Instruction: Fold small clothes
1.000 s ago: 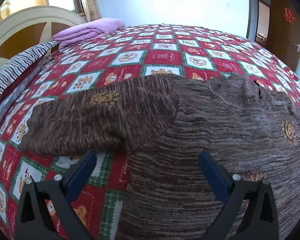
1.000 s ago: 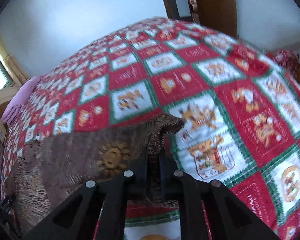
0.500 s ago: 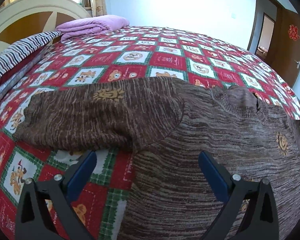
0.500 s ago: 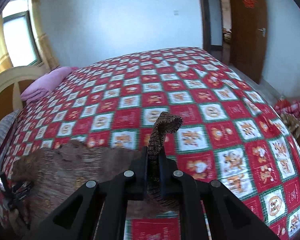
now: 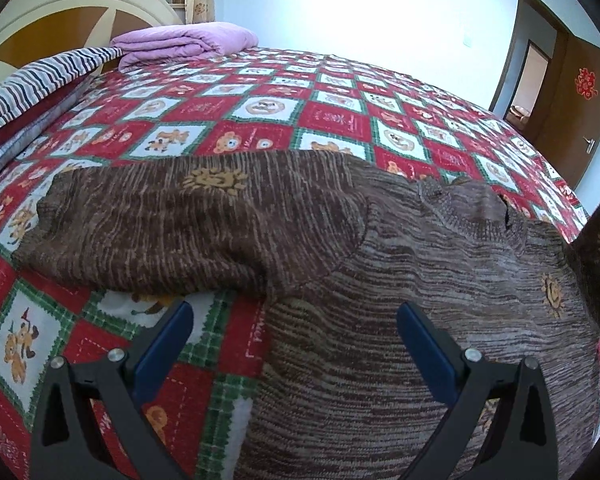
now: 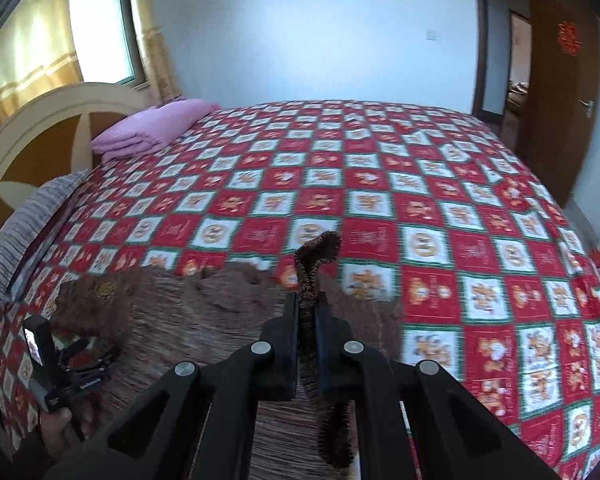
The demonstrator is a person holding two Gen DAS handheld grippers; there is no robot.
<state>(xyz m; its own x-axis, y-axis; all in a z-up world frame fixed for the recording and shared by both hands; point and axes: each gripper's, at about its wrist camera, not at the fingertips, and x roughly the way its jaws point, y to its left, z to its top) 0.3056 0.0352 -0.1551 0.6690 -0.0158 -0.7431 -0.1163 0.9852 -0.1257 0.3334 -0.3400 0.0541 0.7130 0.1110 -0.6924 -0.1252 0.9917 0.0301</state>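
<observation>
Daylight enters from the window [image 6: 100, 32] at 10 o'clock, overexposed. The wall [image 5: 360, 8] glares white in the left view. Strong fisheye bowing and black vignette at corners. Brown sweater [image 6: 204, 300] motion-blurred in the right view; left view sharp.

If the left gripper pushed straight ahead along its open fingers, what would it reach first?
Most likely the brown knitted sweater: the left gripper is open and empty, and points at the seam where the spread sleeve joins the body. Depth is uncertain in this fisheye view.
</observation>
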